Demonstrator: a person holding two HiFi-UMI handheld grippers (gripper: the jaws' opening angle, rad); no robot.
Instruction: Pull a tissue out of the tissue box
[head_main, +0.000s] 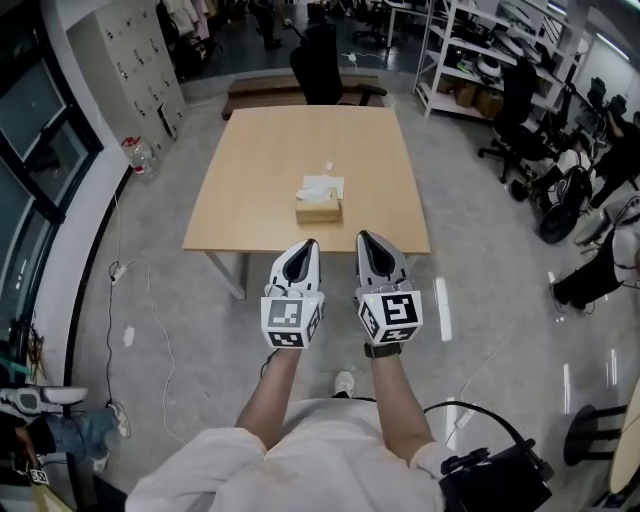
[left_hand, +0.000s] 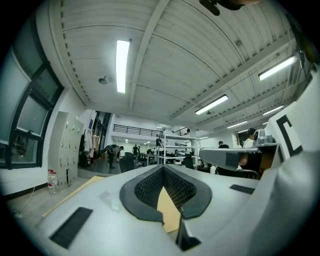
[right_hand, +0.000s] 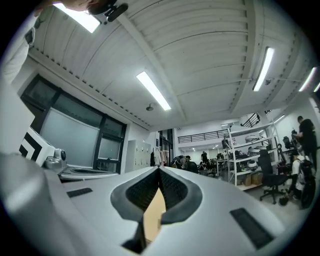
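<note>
A tan tissue box (head_main: 319, 208) with a white tissue (head_main: 321, 187) sticking out of its top sits near the middle of a light wooden table (head_main: 260, 160). Both grippers hang side by side short of the table's near edge, pointing level at the box and well apart from it. My left gripper (head_main: 308, 246) has its jaws together at the tips, nothing in them. My right gripper (head_main: 366, 240) is likewise shut and empty. In the left gripper view its tip (left_hand: 163, 168) meets over a strip of tabletop; the right gripper tip (right_hand: 159, 171) looks the same.
A small white scrap (head_main: 329, 165) lies on the table beyond the box. A black office chair (head_main: 322, 62) stands at the far edge. Shelving (head_main: 480, 50) and more chairs fill the right side. Cables (head_main: 150, 310) trail over the grey floor at left.
</note>
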